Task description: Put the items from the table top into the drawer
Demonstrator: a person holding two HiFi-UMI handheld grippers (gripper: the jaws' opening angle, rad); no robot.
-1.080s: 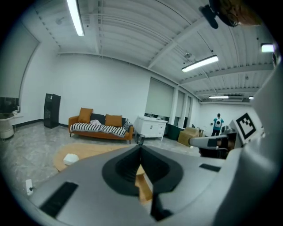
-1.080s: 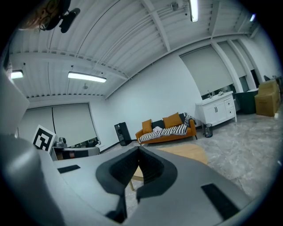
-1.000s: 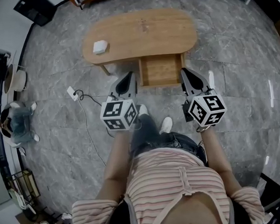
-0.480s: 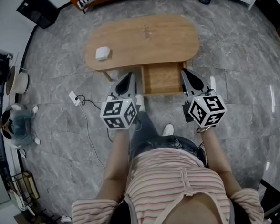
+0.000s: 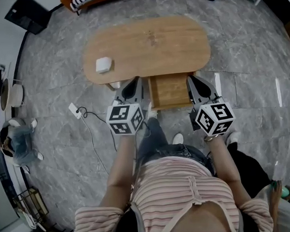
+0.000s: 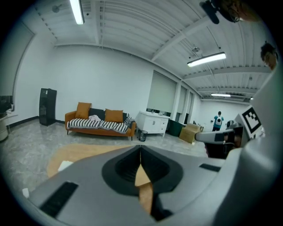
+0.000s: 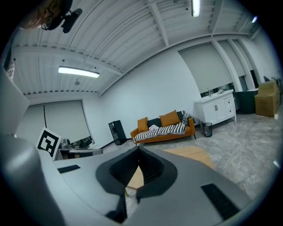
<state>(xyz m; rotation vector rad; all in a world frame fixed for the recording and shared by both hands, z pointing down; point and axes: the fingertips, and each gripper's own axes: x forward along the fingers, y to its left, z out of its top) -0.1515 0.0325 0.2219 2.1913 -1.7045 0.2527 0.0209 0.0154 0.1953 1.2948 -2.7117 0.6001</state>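
Note:
A small white box [image 5: 103,65] lies on the left part of the oval wooden table [image 5: 149,38]; it also shows at the left in the left gripper view [image 6: 64,165]. The table's wooden drawer [image 5: 169,90] is pulled open at the near edge and looks empty. My left gripper [image 5: 132,82] is shut with nothing in it, and it hovers at the table's near edge just left of the drawer. My right gripper [image 5: 192,79] is shut and empty too, just right of the drawer. In both gripper views the jaws meet in a closed line [image 6: 140,149] [image 7: 138,151].
A white power strip [image 5: 75,111] with a black cable lies on the grey stone floor left of the table. The person's shoes [image 5: 178,138] stand near the drawer. An orange sofa [image 6: 99,124] and a white cabinet [image 6: 152,123] stand beyond the table.
Both grippers have moved forward together toward the table. The drawer, earlier ahead of the jaws, now lies between them, and the table's near edge is at the fingertips.

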